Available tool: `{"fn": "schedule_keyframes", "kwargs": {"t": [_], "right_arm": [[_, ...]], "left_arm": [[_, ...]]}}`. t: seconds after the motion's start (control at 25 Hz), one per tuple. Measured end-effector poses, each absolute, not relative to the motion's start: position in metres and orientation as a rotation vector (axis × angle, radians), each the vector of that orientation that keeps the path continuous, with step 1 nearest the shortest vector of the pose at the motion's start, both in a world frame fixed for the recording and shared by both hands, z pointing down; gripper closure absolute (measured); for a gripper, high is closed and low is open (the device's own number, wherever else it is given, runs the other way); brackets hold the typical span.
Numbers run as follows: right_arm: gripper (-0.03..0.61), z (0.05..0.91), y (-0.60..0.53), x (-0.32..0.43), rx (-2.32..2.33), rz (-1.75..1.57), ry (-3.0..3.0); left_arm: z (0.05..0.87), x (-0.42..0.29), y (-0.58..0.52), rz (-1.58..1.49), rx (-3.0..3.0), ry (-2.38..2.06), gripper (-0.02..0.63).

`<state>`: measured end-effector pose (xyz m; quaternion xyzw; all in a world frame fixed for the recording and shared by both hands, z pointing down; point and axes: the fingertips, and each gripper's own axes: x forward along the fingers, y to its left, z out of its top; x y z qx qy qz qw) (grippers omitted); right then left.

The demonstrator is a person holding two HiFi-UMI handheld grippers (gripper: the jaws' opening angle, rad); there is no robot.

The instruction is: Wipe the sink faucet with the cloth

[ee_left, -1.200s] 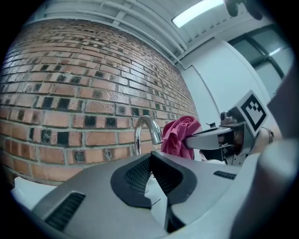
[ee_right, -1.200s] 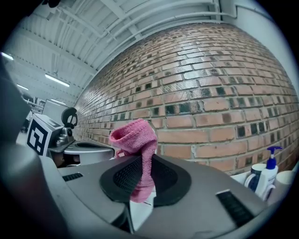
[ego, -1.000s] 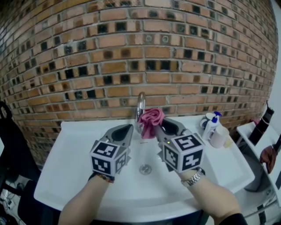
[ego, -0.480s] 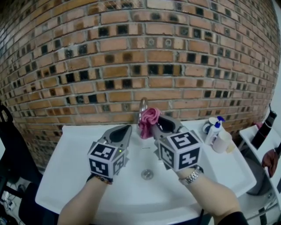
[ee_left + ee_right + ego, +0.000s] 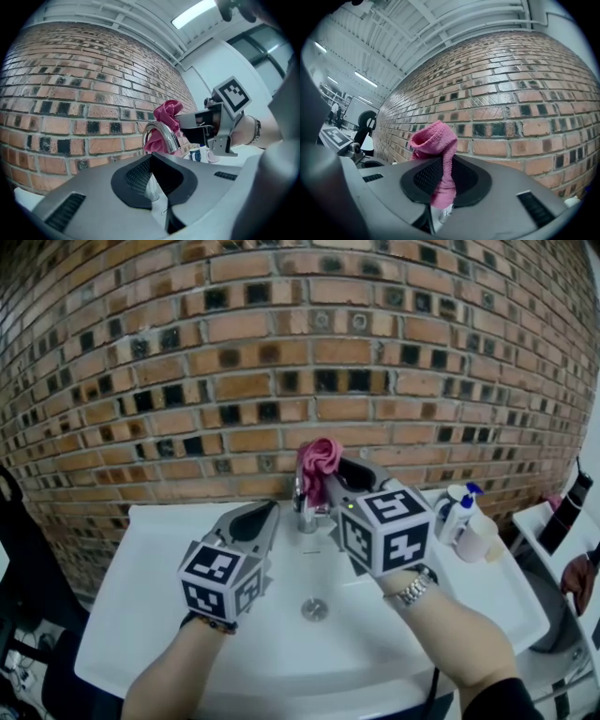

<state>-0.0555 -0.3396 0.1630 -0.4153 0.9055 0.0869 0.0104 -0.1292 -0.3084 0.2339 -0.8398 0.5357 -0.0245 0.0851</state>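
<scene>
A chrome curved faucet (image 5: 302,505) stands at the back of the white sink (image 5: 141,596). A pink cloth (image 5: 319,459) is bunched over the top of the faucet's arch, and my right gripper (image 5: 331,478) is shut on it. In the right gripper view the cloth (image 5: 436,140) sticks up from between the closed jaws of the right gripper (image 5: 443,174). My left gripper (image 5: 266,513) is shut and empty, just left of the faucet and lower than the right one. The left gripper view shows the faucet (image 5: 162,136) with the cloth (image 5: 167,114) behind its arch.
A brick wall (image 5: 234,381) rises right behind the sink. A spray bottle (image 5: 454,512) and a cup (image 5: 473,536) stand on the sink's right rim. The drain (image 5: 314,608) lies mid-basin. A black chair (image 5: 21,549) is at the far left.
My right gripper has risen with the cloth from beside the faucet's spout to the top of its arch. The left gripper has stayed in place.
</scene>
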Motion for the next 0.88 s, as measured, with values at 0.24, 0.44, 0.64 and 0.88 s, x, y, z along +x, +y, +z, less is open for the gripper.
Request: {"fn": "schedule_keyframes", "kwargs": {"t": [0.24, 0.44, 0.64, 0.88], "right_arm": [[0.525, 0.153, -0.355, -0.057, -1.316, 0.304, 2.814], [0.525, 0.148, -0.369, -0.058, -1.342, 0.326, 2.804], [0.525, 0.148, -0.385, -0.059, -1.361, 0.308, 2.801], [0.526, 0.156, -0.404, -0.059, -1.383, 0.286, 2.806]], "left_arm": [[0.24, -0.131, -0.31, -0.078, -2.512, 1.594, 0.609], [0.231, -0.131, -0.312, -0.086, -2.499, 1.579, 0.609], [0.228, -0.13, -0.319, -0.097, -2.492, 1.577, 0.609], [0.24, -0.129, -0.327, -0.095, -2.515, 1.588, 0.609]]}}
